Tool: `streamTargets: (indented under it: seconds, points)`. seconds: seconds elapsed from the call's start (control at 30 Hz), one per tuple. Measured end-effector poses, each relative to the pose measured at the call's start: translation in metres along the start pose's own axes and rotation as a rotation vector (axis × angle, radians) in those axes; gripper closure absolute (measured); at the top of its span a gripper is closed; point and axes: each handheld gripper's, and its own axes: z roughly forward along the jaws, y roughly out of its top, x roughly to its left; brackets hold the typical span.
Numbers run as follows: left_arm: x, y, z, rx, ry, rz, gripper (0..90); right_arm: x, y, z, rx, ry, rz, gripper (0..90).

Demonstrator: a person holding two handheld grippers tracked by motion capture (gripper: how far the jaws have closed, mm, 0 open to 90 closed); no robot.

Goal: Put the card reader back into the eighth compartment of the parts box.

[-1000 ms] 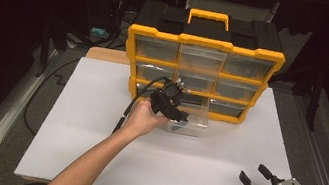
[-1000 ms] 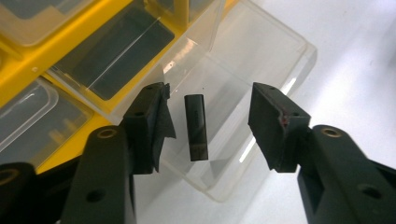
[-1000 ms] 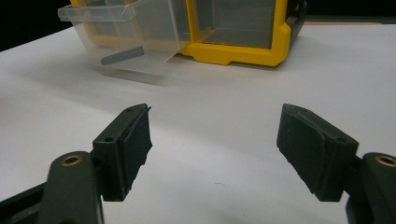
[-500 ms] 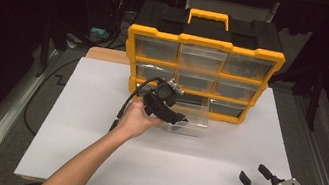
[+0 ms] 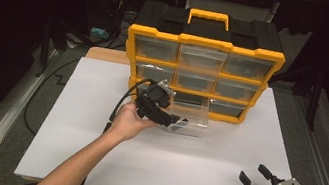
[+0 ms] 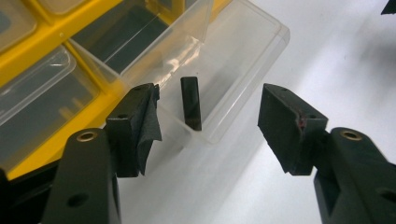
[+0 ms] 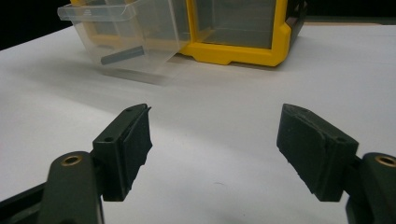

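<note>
Since the earlier frame, left tool (image 5: 173, 120) has drawn back from the clear drawer (image 5: 189, 119), jaws just opening, now empty. Drawer rests tilted on the tabletop (image 5: 73, 108) against the yellow organizer (image 5: 206, 43). Right tool (image 5: 252, 175) gapes, idle.

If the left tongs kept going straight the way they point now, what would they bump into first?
Probably the clear drawer pulled out of the yellow organizer. The left tongs, open, aim at its front wall, with a small black piece lying just behind. Depth is hard to judge.
</note>
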Motion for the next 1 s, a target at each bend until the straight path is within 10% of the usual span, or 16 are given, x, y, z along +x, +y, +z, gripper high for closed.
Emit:
streamTargets:
  seconds: [1.0]
  points:
    - [0.002, -0.033, -0.012, -0.003, -0.023, -0.029, 37.8, 0.001, 0.0, 0.0, 0.003, -0.002, 0.002, 26.1]
